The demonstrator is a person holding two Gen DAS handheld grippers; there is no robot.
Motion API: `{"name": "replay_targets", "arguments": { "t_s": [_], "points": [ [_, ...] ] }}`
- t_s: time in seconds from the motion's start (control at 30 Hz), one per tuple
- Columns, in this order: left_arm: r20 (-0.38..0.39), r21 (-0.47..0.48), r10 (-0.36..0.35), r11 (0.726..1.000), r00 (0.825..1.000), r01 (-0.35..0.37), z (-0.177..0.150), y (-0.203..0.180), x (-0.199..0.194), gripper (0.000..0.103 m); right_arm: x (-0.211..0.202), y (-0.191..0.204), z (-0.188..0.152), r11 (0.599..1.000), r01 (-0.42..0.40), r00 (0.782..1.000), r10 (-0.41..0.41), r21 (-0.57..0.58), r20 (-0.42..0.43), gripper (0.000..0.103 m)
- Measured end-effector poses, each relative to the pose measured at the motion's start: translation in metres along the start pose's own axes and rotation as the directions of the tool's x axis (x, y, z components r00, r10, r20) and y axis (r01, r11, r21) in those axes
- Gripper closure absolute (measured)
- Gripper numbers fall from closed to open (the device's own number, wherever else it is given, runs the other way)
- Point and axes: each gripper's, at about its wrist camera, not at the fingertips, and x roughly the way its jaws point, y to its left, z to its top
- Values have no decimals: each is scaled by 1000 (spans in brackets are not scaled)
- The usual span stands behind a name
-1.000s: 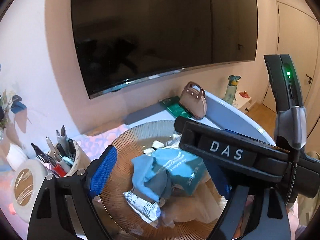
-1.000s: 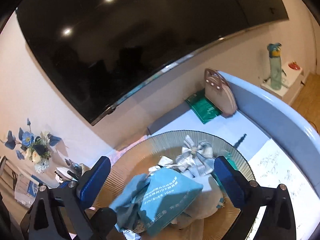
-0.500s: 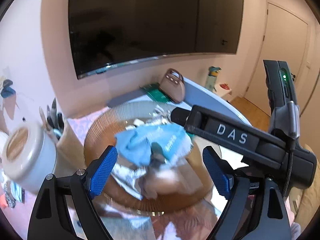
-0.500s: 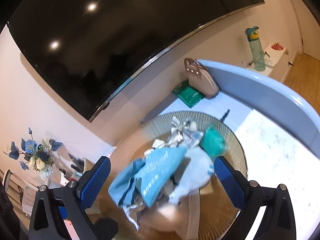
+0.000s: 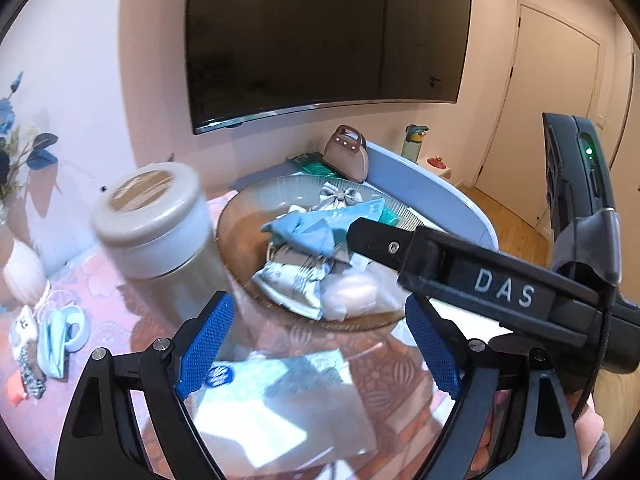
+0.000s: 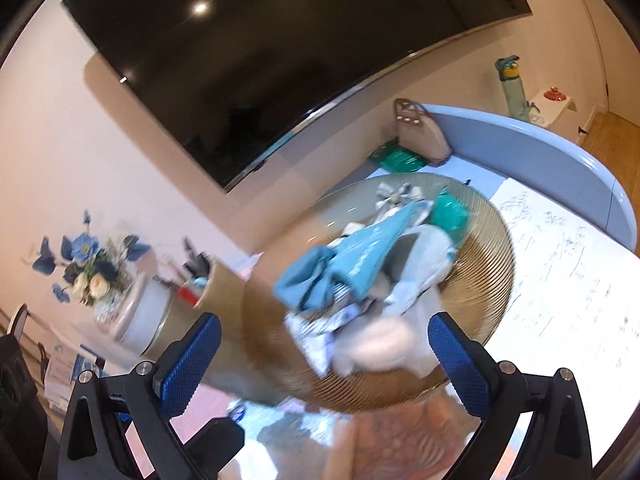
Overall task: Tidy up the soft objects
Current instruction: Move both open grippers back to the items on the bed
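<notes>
While both grippers stand spread wide with nothing between their blue pads, the soft things lie heaped in a ribbed glass bowl (image 5: pixel 240 216) just ahead of them. From the left gripper (image 5: pixel 318 348), the bowl sits forward and a little right, and the right gripper's black body crosses its right edge. On top of the heap is a blue cloth (image 5: pixel 308 232), with a grey bow (image 5: pixel 340 196) behind it and a white pouch (image 5: pixel 292 280) nearer the fingers. A lidded jar (image 5: pixel 156 224) stands ahead-left of the left gripper, close beside the bowl. Under its fingers lies a blurred pale packet (image 5: pixel 280 396). From the right gripper (image 6: pixel 324 364), the heap is straight ahead, the blue cloth (image 6: pixel 348 260) uppermost and a teal bundle (image 6: pixel 450 214) beyond it to the right.
</notes>
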Motion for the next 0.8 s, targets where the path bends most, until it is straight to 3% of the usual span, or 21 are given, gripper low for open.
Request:
{"name": "replay_targets", "arguments": {
  "t_s": [0.2, 0.47, 0.8],
  "points": [
    [14, 22, 30, 999, 999, -30, -16, 19, -20, 16, -7, 42, -25, 998, -22, 1000, 21, -58, -4, 0],
    [-12, -54, 96, 994, 995, -96, -43, 83, -31, 16, 3, 91, -55, 991, -69, 997, 64, -111, -50, 0],
    [-65, -201, 240, 948, 969, -248, -79, 190, -49, 16, 44, 156, -92, 975, -133, 984, 108, -179, -141, 0]
  ]
}}
